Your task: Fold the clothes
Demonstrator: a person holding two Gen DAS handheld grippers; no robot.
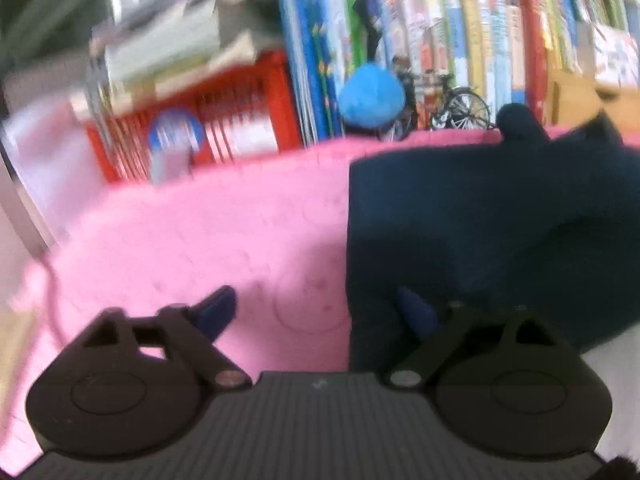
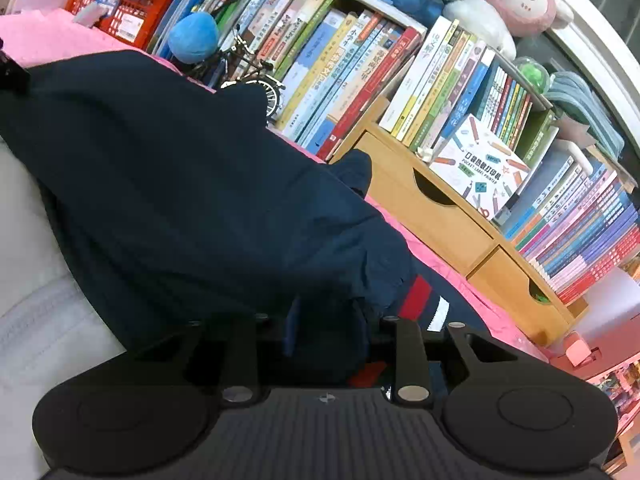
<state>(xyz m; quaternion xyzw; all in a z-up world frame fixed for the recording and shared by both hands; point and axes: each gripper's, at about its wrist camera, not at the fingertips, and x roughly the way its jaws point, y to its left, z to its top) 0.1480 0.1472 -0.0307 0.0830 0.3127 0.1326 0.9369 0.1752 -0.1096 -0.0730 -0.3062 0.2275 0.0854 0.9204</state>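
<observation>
A navy garment [image 1: 480,216] lies spread on a pink blanket [image 1: 208,232], filling the right half of the left wrist view. My left gripper [image 1: 316,314] is open at the garment's left edge: its left fingertip [image 1: 218,312] is over the blanket and the right one [image 1: 416,316] over the dark cloth. In the right wrist view the navy garment [image 2: 180,184] drapes toward me, with a red and white striped band [image 2: 420,300] at its near end. My right gripper [image 2: 328,336] is shut on a bunched fold of it. One blue pad [image 2: 294,332] shows; the other is hidden by cloth.
Behind the blanket stands a bookshelf [image 2: 360,60] packed with books, with wooden drawers [image 2: 440,216] below. A red crate [image 1: 224,120], a blue plush ball [image 1: 372,96] and a small model bicycle [image 1: 460,112] sit at the blanket's far edge. A pale cushion [image 2: 36,264] lies left of the garment.
</observation>
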